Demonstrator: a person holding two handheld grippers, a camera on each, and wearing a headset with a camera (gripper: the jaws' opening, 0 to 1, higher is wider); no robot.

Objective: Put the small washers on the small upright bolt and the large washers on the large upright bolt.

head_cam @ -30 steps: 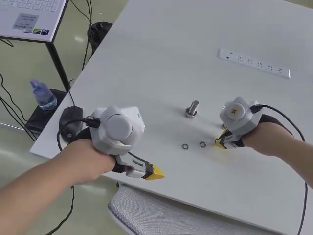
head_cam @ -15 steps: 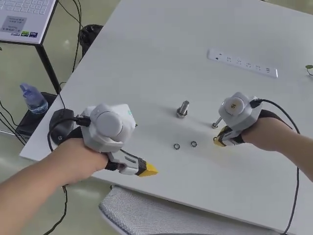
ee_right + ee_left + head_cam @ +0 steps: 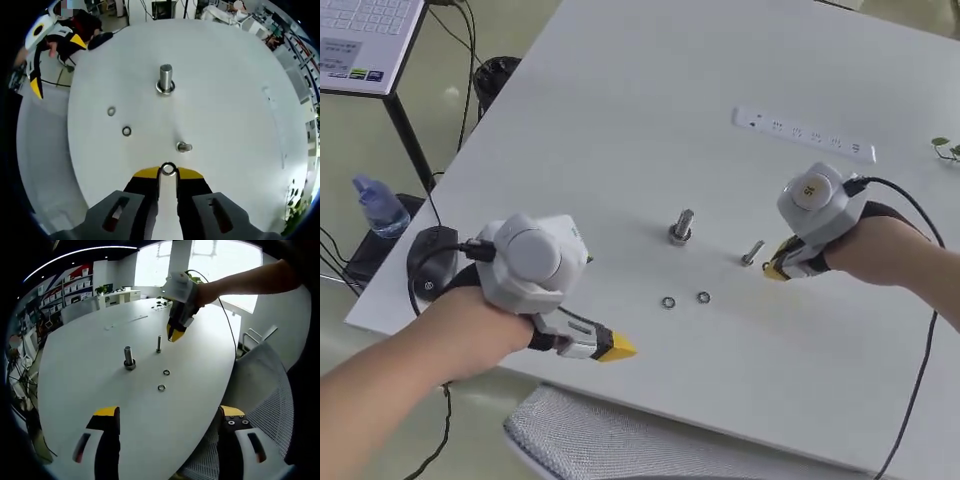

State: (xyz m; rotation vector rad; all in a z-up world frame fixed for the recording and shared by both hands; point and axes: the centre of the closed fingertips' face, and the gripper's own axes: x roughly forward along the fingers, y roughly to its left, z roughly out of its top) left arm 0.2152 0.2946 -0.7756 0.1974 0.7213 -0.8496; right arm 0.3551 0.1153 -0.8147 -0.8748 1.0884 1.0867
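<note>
The large upright bolt (image 3: pixel 681 227) (image 3: pixel 165 79) (image 3: pixel 129 357) stands mid-table with a washer around its base. To its right is the small upright bolt (image 3: pixel 752 252) (image 3: pixel 184 146) (image 3: pixel 158 344). Two loose washers (image 3: pixel 668 302) (image 3: pixel 704 297) (image 3: pixel 126 131) (image 3: pixel 161 387) lie flat in front of the bolts. My right gripper (image 3: pixel 775 270) (image 3: pixel 168 170) (image 3: pixel 173 335) is shut on a washer (image 3: pixel 168 169), just right of the small bolt and a little above the table. Near the table's front edge my left gripper (image 3: pixel 620 348) (image 3: pixel 169 412) (image 3: pixel 37 85) stands open with nothing between its jaws.
A white power strip (image 3: pixel 804 136) lies at the back of the white table (image 3: pixel 620 120). A mesh chair back (image 3: pixel 620 440) sits below the front edge. A laptop (image 3: pixel 360 40) on a stand, a water bottle (image 3: pixel 380 205) and cables are off the table's left side.
The right gripper, shut on its washer, has risen and moved from in front of the small bolt to beside it. The left gripper has stayed about where it was; the head camera has shifted.
</note>
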